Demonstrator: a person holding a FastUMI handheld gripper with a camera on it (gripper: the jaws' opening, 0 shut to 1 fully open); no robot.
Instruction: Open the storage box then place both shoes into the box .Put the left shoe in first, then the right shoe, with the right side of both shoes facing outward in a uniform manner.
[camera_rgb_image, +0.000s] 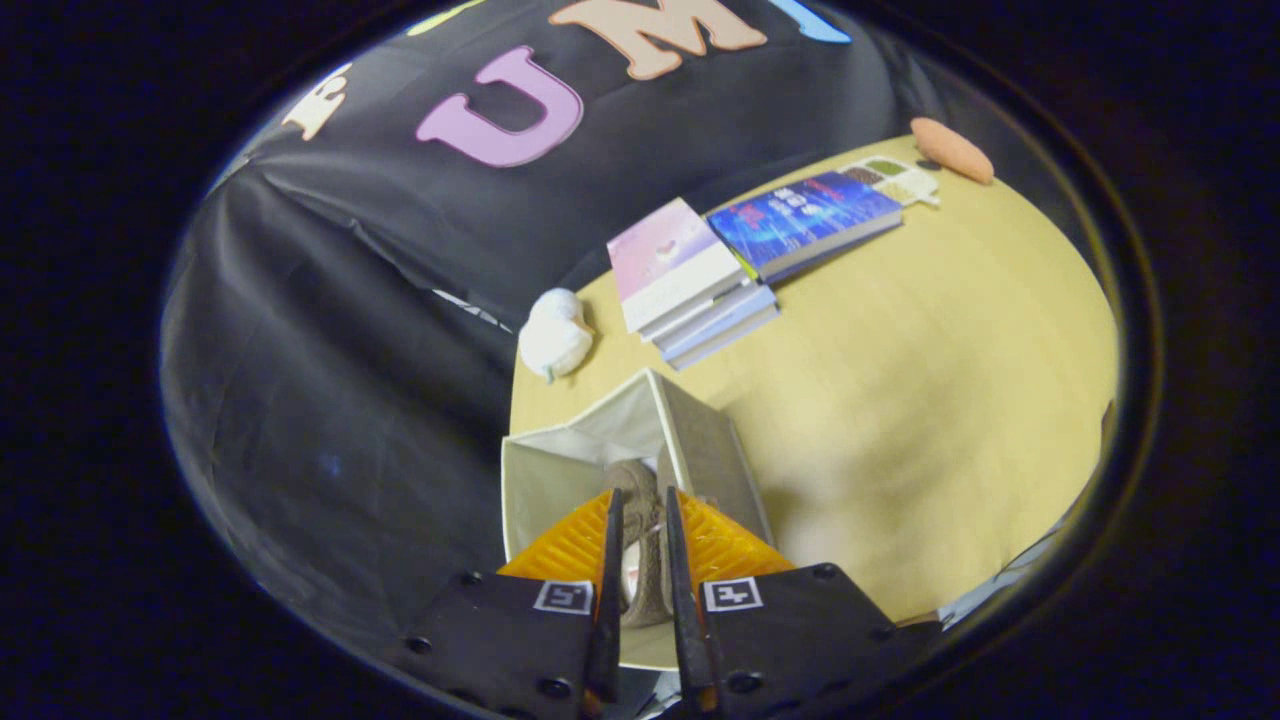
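The shoe (640, 545) is the thing in hand: a brownish, soft-looking one, caught in the narrow gap between my fingers, its opening turned up toward me. My gripper (640, 505) is closed down to a slim slot on it, and both fingers look to be pressing its sides, so I judge that I have it gripped. It hangs at or just inside the mouth of the storage box (560, 470), which stands open directly under and ahead of my fingertips, pale lining showing on its inner walls and a grey outer wall to my right.

As for progress, the box is open, so that step is done. One shoe is going in now. I cannot tell whether it is the left or the right, nor whether another shoe already lies in the box, since my own fingers and the shoe hide the bottom. So at least the setting down and the release remain, perhaps a second shoe too, and the facing is yet to be checked.

Beyond the box, on the wooden table (950, 400), lies a white crumpled cloth (555, 335). Further ahead sits a stack of books (690, 285), with a blue book (805, 222) beside it, then a small compartment tray (895, 178) and an orange oblong object (952, 150) at the far rim.
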